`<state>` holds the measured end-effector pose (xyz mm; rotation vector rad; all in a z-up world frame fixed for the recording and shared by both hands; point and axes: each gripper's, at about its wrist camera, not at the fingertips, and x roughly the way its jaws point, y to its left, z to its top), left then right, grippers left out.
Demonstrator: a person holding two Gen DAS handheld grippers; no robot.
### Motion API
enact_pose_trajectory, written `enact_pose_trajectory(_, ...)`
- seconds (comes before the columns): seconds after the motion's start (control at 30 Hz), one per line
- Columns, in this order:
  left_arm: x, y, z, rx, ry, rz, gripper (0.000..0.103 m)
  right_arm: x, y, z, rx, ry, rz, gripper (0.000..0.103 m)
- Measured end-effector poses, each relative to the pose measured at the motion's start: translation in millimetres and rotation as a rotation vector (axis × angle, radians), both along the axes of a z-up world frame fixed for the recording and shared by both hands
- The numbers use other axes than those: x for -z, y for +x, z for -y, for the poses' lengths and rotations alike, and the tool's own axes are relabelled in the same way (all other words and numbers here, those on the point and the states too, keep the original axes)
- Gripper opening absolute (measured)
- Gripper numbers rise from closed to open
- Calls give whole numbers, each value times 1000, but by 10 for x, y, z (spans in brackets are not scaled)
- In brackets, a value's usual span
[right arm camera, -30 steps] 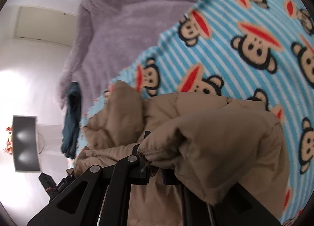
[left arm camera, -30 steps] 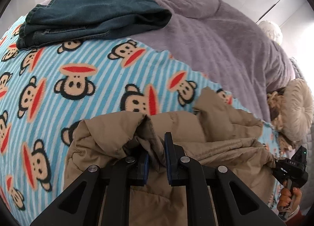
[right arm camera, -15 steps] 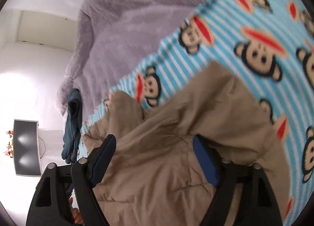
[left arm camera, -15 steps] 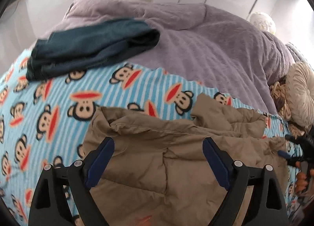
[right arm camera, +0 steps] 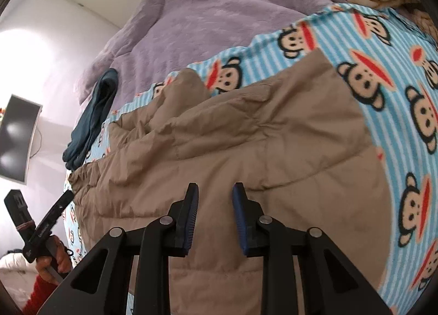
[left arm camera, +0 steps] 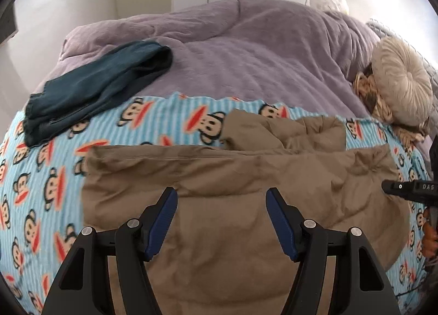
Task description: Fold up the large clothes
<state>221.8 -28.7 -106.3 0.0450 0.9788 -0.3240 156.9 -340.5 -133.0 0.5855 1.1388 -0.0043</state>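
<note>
Left claw (left arm camera: pixel 221 205) over the tan jacket (left arm camera: pixel 232 178), jaws apart and closing, nothing between the pads. Right claw (right arm camera: pixel 215 200) over the same jacket (right arm camera: pixel 260 137), jaws narrower, also closing on nothing. Jacket spread flat just ahead of both claws on the monkey blanket (left arm camera: pixel 49 178); jeans (left arm camera: pixel 95 85) further ahead to the left.

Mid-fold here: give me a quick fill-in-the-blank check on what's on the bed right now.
1. The padded tan jacket lies on a blue striped blanket printed with ____ faces.
2. The folded dark teal garment rests partly on the ____ plush bedcover.
3. The round cream cushion sits near the view's ____ edge in the left wrist view.

Missing words: monkey; purple; right
</note>
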Motion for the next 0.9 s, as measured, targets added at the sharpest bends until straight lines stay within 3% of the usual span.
enact_pose_trajectory(0.17,238,168,287,-14,-42,-20,70,75,232,-169,-57,-1,30,28)
enact_pose_trajectory(0.3,490,287,486,-15,52,9,70,224,486,-398,-143,-96,21,29)
enact_pose_trajectory(0.5,790,510,412,-49,1,-26,70,574,630,-315,-109,-84,25,25)
enact_pose_trajectory(0.73,934,620,447,-42,-2,-26,70,752,724,-277,-118,-83,46,25)
enact_pose_trajectory(0.9,797,607,333,11,23,-28,70,596,752,-195,-150,-110,20,22)
